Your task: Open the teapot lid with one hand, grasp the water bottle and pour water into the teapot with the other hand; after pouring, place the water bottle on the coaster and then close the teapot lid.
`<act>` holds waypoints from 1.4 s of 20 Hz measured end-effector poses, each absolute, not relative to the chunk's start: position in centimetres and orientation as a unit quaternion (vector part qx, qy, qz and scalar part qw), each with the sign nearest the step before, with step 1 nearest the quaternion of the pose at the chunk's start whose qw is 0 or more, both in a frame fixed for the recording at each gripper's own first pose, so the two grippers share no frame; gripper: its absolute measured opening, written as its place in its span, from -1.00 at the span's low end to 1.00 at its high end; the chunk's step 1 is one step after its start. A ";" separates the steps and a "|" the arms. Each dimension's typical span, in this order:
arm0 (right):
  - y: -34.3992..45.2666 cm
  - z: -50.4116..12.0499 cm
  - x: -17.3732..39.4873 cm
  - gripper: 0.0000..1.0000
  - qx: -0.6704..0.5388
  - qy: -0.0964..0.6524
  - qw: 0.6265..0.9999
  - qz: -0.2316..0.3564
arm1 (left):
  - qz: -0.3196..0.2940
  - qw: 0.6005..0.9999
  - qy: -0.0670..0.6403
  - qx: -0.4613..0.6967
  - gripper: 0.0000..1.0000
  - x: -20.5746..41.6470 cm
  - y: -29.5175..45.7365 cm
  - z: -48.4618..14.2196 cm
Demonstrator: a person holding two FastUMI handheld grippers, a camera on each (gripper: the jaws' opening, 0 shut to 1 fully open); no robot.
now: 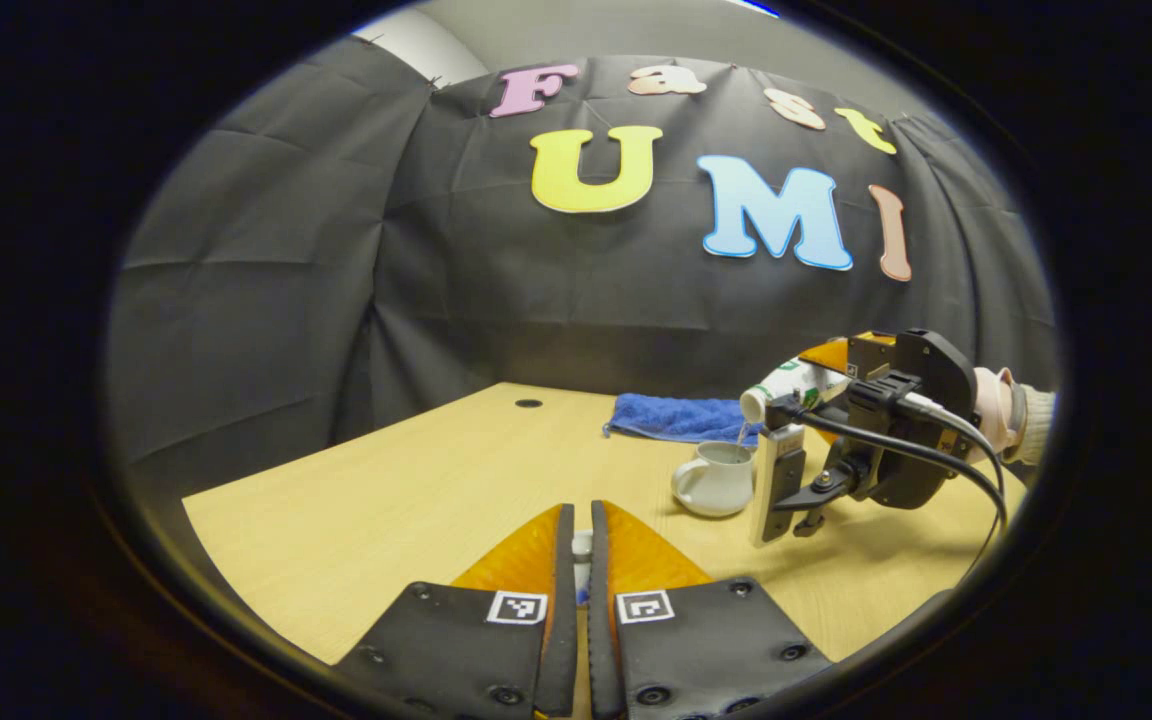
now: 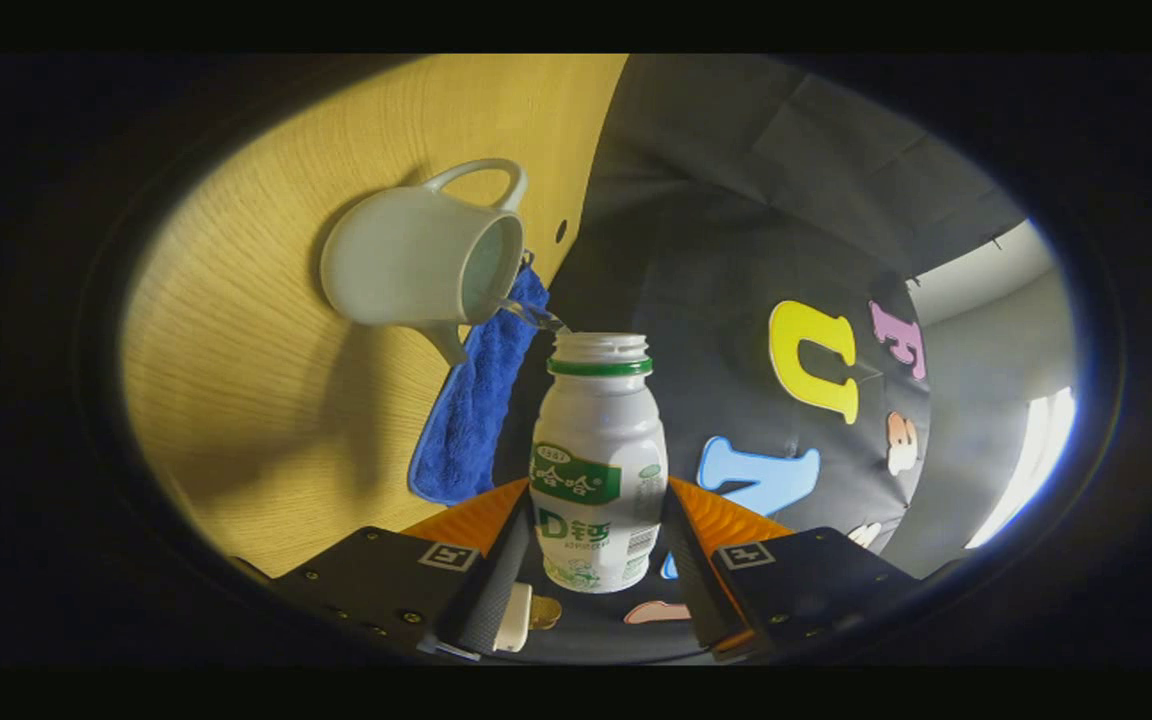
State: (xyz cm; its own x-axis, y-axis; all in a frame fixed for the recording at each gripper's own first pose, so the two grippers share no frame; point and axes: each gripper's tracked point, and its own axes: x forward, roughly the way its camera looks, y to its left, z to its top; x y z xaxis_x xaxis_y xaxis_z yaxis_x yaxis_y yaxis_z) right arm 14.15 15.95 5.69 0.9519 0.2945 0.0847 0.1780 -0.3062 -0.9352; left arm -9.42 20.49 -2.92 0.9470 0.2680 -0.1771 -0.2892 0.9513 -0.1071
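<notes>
Right gripper [image 2: 591,560]: fingers closed on both sides of the water bottle [image 2: 596,470], a small, squat white plastic bottle with a green neck ring, threaded open mouth and printed label. Bottle tipped toward the teapot [image 2: 416,262]; a thin clear stream of water [image 2: 528,314] runs from its mouth into the pot's open top.

Teapot: glossy white ceramic, rounded body, loop handle, short spout, standing upright on the surface [image 2: 266,400] with no lid on it. Inside looks pale; water level cannot be told.

Surface: light wood grain, matte, with a small dark round hole near the far edge. A blue terry-cloth towel [image 2: 476,400], nubby and folded flat, lies just behind the teapot.

In the left gripper view the same scene sits to the right: teapot [image 1: 714,478], tilted bottle [image 1: 791,385] above it, towel [image 1: 681,417] behind, and the right gripper [image 1: 816,430] held by a hand [image 1: 998,405] in a pale knit cuff.

Left gripper [image 1: 581,560]: fingers nearly together, a narrow gap between them with a small pale object [image 1: 583,545] pinched in it, too hidden to identify. It hovers over the surface [image 1: 416,490], well apart from the teapot.
</notes>
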 end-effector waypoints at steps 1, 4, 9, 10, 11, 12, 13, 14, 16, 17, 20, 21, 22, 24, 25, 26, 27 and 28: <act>16.0 5.8 14.2 0.43 -0.808 -0.149 0.568 0.051 | 0.142 0.984 0.081 -0.066 -0.77 -9.3 20.5 -2.9; 16.1 5.9 14.1 0.43 -0.811 -0.153 0.563 0.051 | 0.143 0.984 0.081 -0.066 -0.70 -9.4 20.6 -2.9; 16.5 6.1 13.9 0.43 -0.815 -0.166 0.553 0.050 | 0.143 0.984 0.083 -0.064 -0.77 -9.4 20.4 -3.1; 16.6 6.1 13.9 0.43 -0.816 -0.169 0.551 0.050 | 0.141 0.984 0.085 -0.063 -0.70 -9.5 20.3 -3.1; 16.6 6.2 13.9 0.43 -0.816 -0.171 0.550 0.051 | 0.140 0.985 0.085 -0.061 -0.77 -9.5 20.3 -3.1; 16.8 6.2 13.9 0.43 -0.817 -0.174 0.548 0.051 | 0.140 0.985 0.085 -0.059 -0.77 -9.4 20.3 -3.1; 16.8 6.3 13.9 0.43 -0.818 -0.179 0.545 0.050 | 0.141 0.985 0.084 -0.059 -0.77 -9.3 20.3 -3.1; 16.8 6.5 13.9 0.43 -0.819 -0.183 0.542 0.048 | 0.141 0.985 0.083 -0.060 -0.77 -9.4 20.4 -2.9; 17.0 6.9 13.9 0.43 -0.820 -0.190 0.537 0.047 | 0.143 0.984 0.083 -0.062 -0.77 -9.3 20.6 -3.0; 17.2 7.2 13.7 0.43 -0.822 -0.195 0.534 0.046 | 0.144 0.984 0.082 -0.063 -0.77 -9.2 20.6 -2.9; 17.4 7.7 13.8 0.43 -0.825 -0.206 0.524 0.043 | 0.144 0.984 0.082 -0.063 -0.70 -9.0 20.4 -2.8; 17.5 7.8 13.7 0.43 -0.826 -0.208 0.522 0.044 | 0.143 0.984 0.084 -0.062 -0.77 -8.9 20.5 -2.8; 17.6 7.7 13.6 0.43 -0.826 -0.211 0.521 0.044 | 0.143 0.984 0.084 -0.061 -0.70 -8.9 20.4 -2.8; 17.7 7.7 13.6 0.43 -0.826 -0.218 0.519 0.044 | 0.143 0.984 0.084 -0.060 -0.77 -9.0 20.3 -2.8; 17.7 7.7 13.6 0.43 -0.826 -0.221 0.517 0.043 | 0.142 0.984 0.083 -0.061 -0.70 -9.0 20.3 -2.7; 17.9 7.7 13.5 0.43 -0.827 -0.226 0.513 0.043 | 0.142 0.985 0.083 -0.061 -0.70 -9.0 20.3 -2.6; 18.0 7.8 13.4 0.43 -0.829 -0.232 0.508 0.040 | 0.142 0.985 0.083 -0.061 -0.77 -8.9 20.3 -2.6; 18.2 7.9 13.3 0.43 -0.830 -0.238 0.503 0.039 | 0.143 0.984 0.082 -0.060 -0.77 -9.0 20.4 -2.5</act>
State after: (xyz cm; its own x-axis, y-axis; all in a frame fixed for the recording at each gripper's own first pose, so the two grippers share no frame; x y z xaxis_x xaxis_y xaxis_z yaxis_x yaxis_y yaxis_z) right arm 13.30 18.17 7.89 0.8838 0.4340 0.1747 0.3557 -0.3809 -0.8535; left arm -9.03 20.38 -2.47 0.9455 0.2726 -0.1783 -0.2923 0.9516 -0.0953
